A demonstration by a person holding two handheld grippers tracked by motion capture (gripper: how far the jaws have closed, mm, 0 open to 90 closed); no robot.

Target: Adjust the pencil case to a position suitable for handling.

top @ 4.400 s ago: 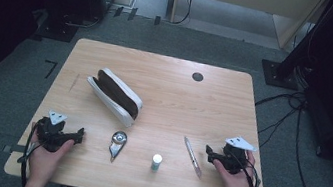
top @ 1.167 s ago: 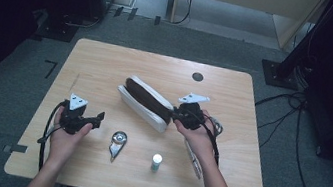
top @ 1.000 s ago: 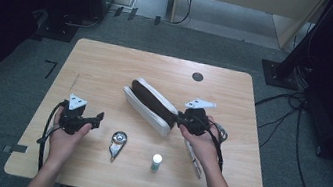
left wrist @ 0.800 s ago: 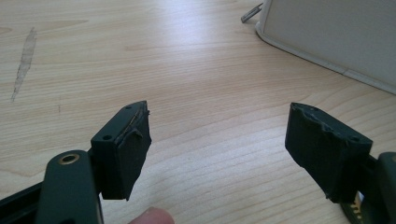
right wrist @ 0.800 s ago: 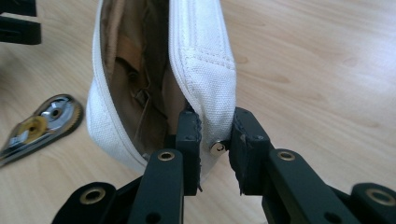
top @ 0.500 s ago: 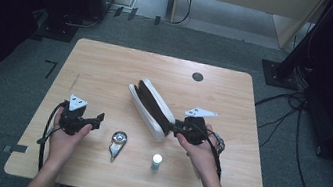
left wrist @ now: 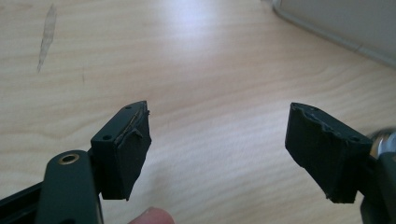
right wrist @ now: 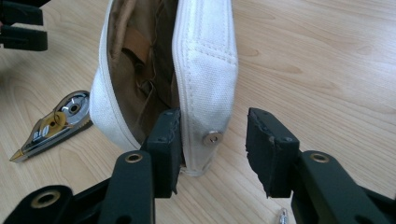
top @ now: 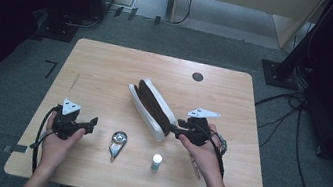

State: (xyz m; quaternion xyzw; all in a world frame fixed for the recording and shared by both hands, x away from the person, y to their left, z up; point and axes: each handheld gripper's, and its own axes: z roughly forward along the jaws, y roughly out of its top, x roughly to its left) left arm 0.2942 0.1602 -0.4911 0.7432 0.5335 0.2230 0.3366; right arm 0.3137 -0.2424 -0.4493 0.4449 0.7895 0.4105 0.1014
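My right gripper [right wrist: 212, 154] has just been opening: its jaws straddle the near end wall of the white pouch [right wrist: 205, 70], gripping nothing. My left gripper [left wrist: 217, 149] stands empty, spread. Pouch placed; filling remains.

Open white pouch [top: 152, 105] lying aslant at centre of wooden table [top: 108, 64], brown lining showing. Right claw [top: 180, 130] at pouch's near end, jaws just been opening, pouch wall between them. Left claw [top: 91, 124] near table's left front, well apart from pouch. Between the hands: tape dispenser [top: 117, 142] and small white-capped bottle [top: 156, 161], standing upright. Dark round hole [top: 197, 76] near far edge.
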